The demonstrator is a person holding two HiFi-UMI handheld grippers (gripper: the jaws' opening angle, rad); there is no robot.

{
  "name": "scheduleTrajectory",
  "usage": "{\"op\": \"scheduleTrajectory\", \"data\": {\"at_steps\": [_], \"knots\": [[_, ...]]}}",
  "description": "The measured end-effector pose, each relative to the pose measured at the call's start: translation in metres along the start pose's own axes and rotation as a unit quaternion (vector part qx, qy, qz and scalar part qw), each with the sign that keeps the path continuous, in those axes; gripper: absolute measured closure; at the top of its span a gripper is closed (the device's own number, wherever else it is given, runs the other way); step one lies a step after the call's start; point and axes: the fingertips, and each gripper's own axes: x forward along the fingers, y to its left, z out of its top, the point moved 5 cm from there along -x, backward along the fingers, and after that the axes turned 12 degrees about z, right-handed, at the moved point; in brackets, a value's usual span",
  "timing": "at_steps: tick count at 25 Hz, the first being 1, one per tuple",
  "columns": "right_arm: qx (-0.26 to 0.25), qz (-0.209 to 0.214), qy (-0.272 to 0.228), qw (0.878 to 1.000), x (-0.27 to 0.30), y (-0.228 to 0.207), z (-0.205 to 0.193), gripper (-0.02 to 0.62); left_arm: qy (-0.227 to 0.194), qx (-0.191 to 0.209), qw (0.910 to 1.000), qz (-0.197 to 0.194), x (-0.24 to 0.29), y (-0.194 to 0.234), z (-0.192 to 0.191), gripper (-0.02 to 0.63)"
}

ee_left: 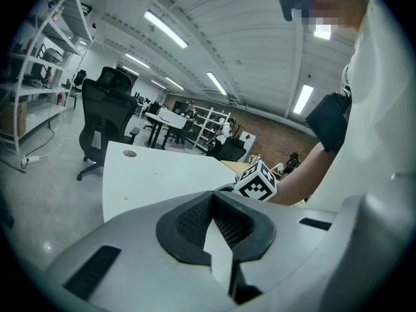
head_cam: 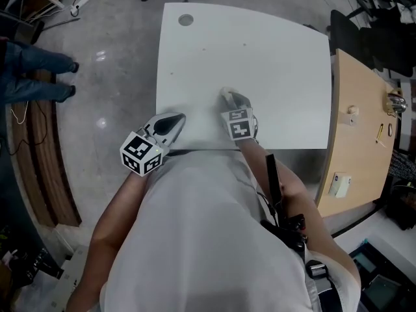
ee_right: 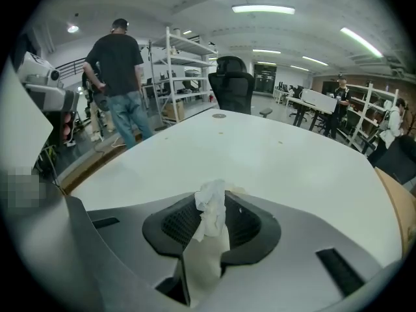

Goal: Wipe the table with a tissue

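Right gripper [head_cam: 230,101] squeezes the soft, light tissue [ee_right: 210,210] near the front edge of the table [head_cam: 260,57]; I think holding its thick bunched part, not a thin corner, should stop tearing.

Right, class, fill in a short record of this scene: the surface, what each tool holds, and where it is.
Surface: white rounded-corner table
Right tool: shut on crumpled white paper tissue, over the table's near middle
Left tool: shut, empty, over the table's near left corner
Other: grey round cap in the table's far left corner
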Motion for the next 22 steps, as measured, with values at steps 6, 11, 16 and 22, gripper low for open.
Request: {"op": "scheduleTrajectory", "data": {"at_steps": [6, 11, 16, 22], "knots": [[-0.009, 0.131, -0.005, 0.991, 0.015, 0.057, 0.002, 0.489, -0.01, -0.003, 1.0, -0.001, -0.008, 0.004, 0.001, 0.6], [0.049, 0.196, -0.054, 0.978, -0.004, 0.053, 0.01, 0.488, -0.014, -0.006, 0.9998, -0.01, -0.004, 0.001, -0.002, 0.6], [0.107, 0.161, -0.11, 0.975, -0.04, -0.007, 0.022, 0.488, -0.007, -0.009, 0.9997, -0.02, 0.01, -0.005, -0.006, 0.598], [0.11, 0.015, -0.071, 0.991, -0.062, -0.095, 0.001, 0.487, -0.018, -0.011, 0.9997, -0.013, 0.013, -0.002, 0.003, 0.598]]}}
